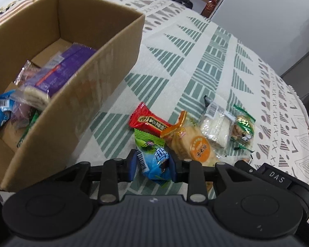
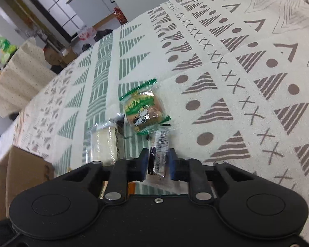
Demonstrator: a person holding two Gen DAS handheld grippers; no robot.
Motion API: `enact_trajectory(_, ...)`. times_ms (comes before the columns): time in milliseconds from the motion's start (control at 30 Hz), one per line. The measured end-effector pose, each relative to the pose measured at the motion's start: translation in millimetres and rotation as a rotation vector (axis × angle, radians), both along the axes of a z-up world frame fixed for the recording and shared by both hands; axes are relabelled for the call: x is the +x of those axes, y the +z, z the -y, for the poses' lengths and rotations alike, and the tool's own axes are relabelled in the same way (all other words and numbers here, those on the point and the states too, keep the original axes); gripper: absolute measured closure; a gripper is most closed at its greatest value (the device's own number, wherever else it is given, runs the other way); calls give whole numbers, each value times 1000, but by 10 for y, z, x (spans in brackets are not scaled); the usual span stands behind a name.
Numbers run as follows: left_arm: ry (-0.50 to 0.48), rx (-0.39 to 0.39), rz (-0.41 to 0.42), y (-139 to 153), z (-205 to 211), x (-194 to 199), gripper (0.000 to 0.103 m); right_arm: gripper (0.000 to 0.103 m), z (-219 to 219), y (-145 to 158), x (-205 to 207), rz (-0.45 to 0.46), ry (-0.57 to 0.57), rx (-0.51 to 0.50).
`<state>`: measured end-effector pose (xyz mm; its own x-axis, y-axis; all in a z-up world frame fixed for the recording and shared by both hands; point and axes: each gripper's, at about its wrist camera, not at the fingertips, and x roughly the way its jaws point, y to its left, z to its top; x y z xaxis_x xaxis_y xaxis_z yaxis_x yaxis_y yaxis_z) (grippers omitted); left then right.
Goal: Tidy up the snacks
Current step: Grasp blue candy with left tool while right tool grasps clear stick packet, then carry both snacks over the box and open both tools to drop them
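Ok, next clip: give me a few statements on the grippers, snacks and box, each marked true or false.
1. The left gripper is closed on a blue-and-green snack packet. True.
2. The cardboard box is empty. False: it already holds several snacks, including a purple packet.
3. The right gripper grips a clear wrapper. True.
4. The red packet lies inside the box. False: it lies on the patterned cloth outside it.
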<state>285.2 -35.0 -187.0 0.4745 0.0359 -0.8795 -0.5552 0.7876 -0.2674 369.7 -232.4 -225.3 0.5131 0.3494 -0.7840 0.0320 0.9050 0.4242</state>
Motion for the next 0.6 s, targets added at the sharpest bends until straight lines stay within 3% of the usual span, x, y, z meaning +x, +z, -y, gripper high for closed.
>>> enact_trajectory(167,5,12,44,175,-27,-68,72,83,43,108,-67,-3,-8,32)
enact_trajectory(600,15,29,173,700,-89,-449,72,83,41,651,-330,127,-10,130)
